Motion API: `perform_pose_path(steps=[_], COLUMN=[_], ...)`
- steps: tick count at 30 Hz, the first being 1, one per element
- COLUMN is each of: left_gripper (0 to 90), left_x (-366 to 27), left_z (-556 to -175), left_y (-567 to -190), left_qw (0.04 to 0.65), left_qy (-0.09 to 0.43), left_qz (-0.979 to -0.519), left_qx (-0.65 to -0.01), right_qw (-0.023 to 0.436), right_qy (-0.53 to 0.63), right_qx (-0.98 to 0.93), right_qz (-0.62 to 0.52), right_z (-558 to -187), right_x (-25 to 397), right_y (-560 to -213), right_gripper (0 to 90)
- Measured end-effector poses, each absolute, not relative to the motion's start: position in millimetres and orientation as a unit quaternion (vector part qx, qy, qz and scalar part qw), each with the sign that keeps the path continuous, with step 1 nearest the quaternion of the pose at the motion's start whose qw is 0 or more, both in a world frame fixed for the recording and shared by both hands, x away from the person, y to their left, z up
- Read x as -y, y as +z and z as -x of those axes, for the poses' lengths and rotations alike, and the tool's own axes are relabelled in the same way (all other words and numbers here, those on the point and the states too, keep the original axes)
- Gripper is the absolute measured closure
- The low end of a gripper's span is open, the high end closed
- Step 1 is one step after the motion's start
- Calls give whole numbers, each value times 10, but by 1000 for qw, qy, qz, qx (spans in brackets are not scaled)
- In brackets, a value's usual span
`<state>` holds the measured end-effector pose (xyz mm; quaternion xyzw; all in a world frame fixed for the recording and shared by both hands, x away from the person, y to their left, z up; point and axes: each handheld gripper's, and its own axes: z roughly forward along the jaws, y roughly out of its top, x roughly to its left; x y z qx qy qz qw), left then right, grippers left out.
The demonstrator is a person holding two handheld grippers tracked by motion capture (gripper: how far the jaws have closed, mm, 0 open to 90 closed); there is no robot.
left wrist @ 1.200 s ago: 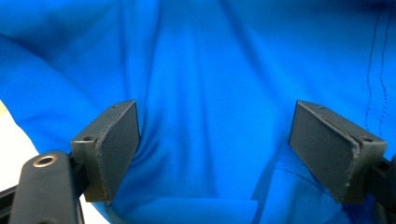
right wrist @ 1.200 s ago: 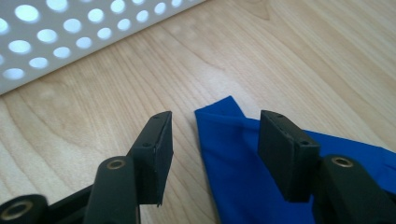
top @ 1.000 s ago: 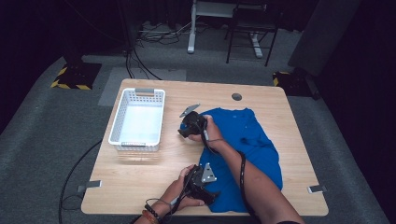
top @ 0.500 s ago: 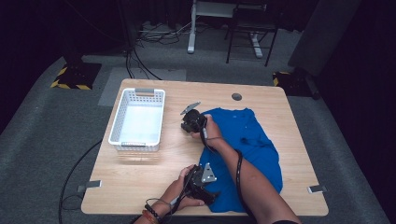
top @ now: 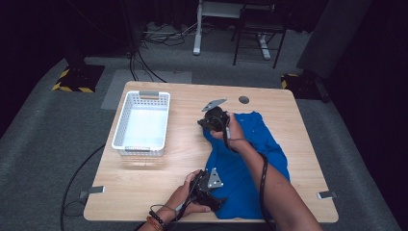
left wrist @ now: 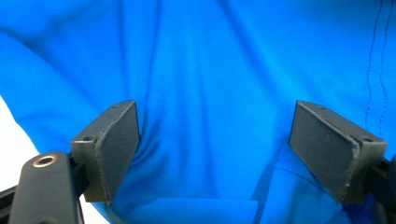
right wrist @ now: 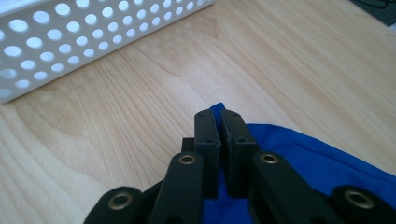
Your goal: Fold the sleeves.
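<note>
Two grippers engage the blue shirt (top: 250, 163): right gripper (right wrist: 218, 122), clamped on its corner, has been lifted toward eleven o'clock; left gripper (left wrist: 215, 154) is spread apart.

White basket (top: 141, 123) blocks tabletop's (top: 159, 178) left side toward far-left corner. Bare wood lane between basket and blue shirt (top: 250, 166), running near edge to far edge. Shirt covers right half; bare strip along far edge.

A light wooden worktop (top: 159, 183) is standing on grey carpet floor (top: 43, 159); black cables (top: 139, 62) are trailing toward dark, dimly lit surroundings.
</note>
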<state>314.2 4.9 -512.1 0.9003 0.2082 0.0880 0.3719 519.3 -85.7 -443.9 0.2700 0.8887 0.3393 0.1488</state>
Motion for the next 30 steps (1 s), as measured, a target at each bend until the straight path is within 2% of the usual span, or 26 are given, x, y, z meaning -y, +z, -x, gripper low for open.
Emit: perform_pose_path(steps=[10, 21, 26, 28, 30], left_gripper=[163, 166, 168, 194, 218], left_x=[-49, -78, -137, -168, -202], left_z=[-3142, -3131, -3117, -3118, -3138], left_y=[-5121, -5123, -5092, -5054, -5003], left_qw=[372, 373, 357, 347, 351], left_qy=[88, 93, 96, 96, 110], left_qz=[-900, -895, -899, -902, -898], left_qx=[-208, -225, -237, -239, -242], right_qw=[166, 185, 197, 208, 221], right_qy=[357, 347, 326, 321, 313], right_qx=[-874, -860, -863, -863, -861], right_qz=[-286, -324, -332, -330, -334], right_z=[-5041, -4761, -4619, -4541, -4467], right_x=[1684, 2489, 2752, 2851, 2959], right_y=[-4259, -4482, -4587, -4585, -4579], right_gripper=[866, 843, 691, 577, 561])
